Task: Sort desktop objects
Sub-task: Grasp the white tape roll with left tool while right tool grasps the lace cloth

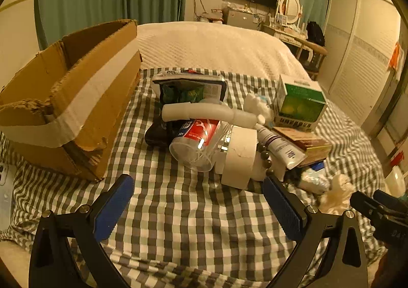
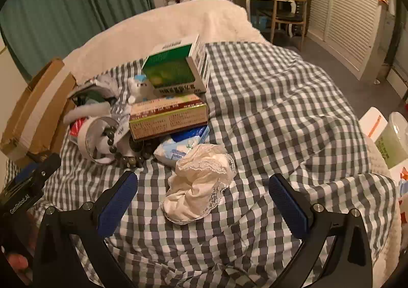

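Left wrist view: the left gripper (image 1: pixel 197 202) hovers with fingers wide and empty, facing the pile (image 1: pixel 229 132) mid-bed; the cardboard box (image 1: pixel 68 99), absent a clear view elsewhere, sits at the bed's left edge, probably the sorting destination.

Right wrist view: the right gripper (image 2: pixel 202 201), fingers wide, frames the lace cloth (image 2: pixel 201 188), likely its target.
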`<move>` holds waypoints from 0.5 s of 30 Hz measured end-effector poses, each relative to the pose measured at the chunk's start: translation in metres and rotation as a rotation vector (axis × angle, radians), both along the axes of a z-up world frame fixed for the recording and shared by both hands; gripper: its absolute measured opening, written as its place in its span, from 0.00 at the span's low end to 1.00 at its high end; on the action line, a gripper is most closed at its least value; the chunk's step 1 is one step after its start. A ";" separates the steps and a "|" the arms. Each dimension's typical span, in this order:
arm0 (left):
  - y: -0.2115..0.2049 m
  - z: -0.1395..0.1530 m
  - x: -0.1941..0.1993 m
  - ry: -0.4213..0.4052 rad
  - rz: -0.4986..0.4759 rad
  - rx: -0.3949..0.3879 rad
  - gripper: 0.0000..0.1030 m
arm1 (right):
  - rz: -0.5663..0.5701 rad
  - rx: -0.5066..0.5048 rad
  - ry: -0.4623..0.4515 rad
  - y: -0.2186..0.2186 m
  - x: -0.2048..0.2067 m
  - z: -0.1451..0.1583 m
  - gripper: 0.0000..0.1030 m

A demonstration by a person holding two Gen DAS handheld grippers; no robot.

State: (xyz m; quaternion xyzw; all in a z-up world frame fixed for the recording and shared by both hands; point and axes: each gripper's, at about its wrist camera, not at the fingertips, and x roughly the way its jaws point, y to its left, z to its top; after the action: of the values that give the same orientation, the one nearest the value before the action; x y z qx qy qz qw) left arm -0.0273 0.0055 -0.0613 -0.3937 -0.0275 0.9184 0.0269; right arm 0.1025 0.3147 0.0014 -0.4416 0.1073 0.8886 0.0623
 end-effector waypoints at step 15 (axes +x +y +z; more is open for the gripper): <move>0.025 -0.025 -0.033 -0.029 -0.111 -0.031 1.00 | 0.022 -0.020 -0.108 0.009 -0.015 -0.032 0.73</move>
State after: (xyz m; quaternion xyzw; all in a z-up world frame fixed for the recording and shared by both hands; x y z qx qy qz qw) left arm -0.0602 0.0305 -0.0858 -0.4081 0.0084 0.9101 0.0714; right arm 0.0874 0.3234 -0.0309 -0.4907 0.1077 0.8630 0.0536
